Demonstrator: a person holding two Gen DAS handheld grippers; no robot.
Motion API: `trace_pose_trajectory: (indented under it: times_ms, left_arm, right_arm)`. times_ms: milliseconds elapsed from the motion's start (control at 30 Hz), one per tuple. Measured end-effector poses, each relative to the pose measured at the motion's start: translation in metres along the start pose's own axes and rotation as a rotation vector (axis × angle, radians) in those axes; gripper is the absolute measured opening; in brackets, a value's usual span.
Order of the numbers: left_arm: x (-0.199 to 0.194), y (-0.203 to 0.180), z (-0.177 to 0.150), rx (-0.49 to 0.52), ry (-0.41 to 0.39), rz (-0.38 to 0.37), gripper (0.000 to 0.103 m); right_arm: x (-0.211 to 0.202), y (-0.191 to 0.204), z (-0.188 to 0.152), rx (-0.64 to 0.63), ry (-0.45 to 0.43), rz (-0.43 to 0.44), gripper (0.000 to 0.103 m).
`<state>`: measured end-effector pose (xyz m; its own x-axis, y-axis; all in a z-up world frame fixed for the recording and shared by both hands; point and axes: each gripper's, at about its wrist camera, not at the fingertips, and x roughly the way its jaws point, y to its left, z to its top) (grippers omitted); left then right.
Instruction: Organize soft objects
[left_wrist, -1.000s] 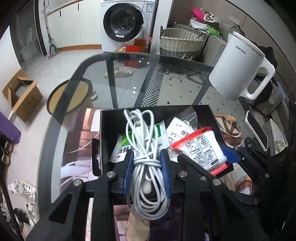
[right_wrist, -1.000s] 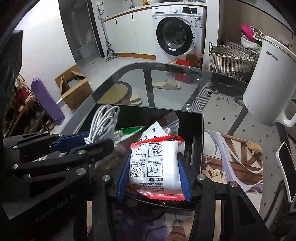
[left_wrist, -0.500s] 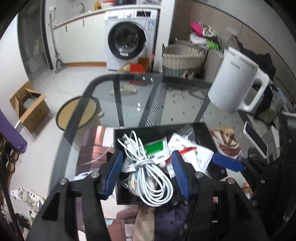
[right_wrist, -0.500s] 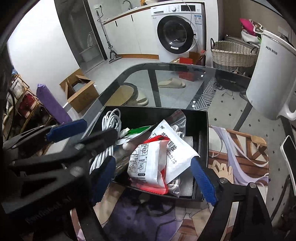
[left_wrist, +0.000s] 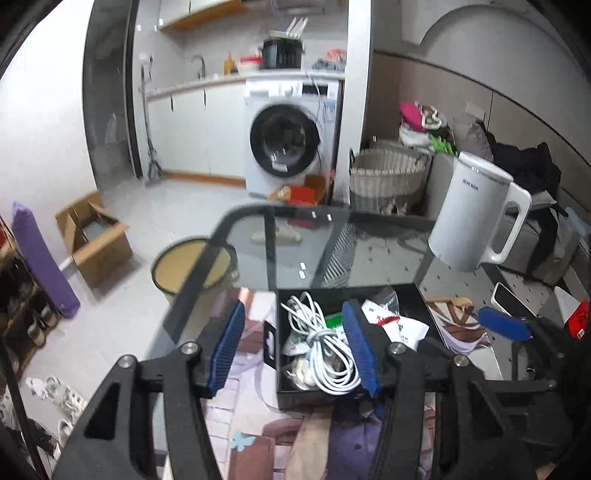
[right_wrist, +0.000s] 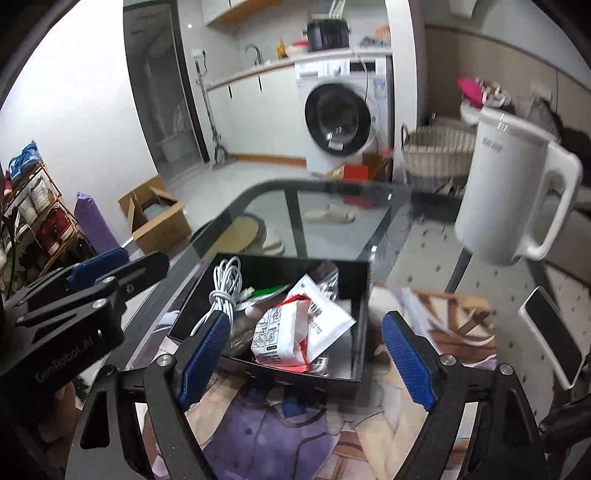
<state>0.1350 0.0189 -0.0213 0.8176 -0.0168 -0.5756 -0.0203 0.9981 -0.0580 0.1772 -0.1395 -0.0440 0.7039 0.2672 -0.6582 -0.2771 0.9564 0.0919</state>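
A black open box sits on a printed mat on the glass table. In it lie a coiled white cable, a white packet with red edges, a green-and-white packet and other white sachets. My left gripper is open and empty, raised above and behind the box's left side. My right gripper is open and empty, above the box's near edge. Each gripper shows at the edge of the other's view.
A white electric kettle stands on the glass at the far right. A phone lies at the right edge. The printed mat extends under and right of the box. A washing machine, wicker basket and cardboard box stand on the floor beyond.
Both grippers opened, letting the cable and the red-edged packet drop into the box, then pulled up and back away from it.
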Motion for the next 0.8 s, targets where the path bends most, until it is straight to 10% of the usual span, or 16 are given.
trace_pose_trajectory:
  times_ms: [167,300,800]
  left_arm:
    - [-0.029,0.006,-0.008,0.031,-0.111,-0.007,0.057]
    - [-0.051,0.015,-0.018,0.007,-0.180,-0.008,0.090]
    - [-0.102,0.009,-0.077,0.036,-0.367,0.009,0.099]
  right_arm:
    - [-0.036,0.001,-0.009,-0.007,-0.118,-0.006,0.088]
    - [-0.070,-0.001,-0.020,-0.014,-0.263,-0.033,0.098]
    - [-0.141,0.011,-0.090,-0.089,-0.596,-0.092,0.103]
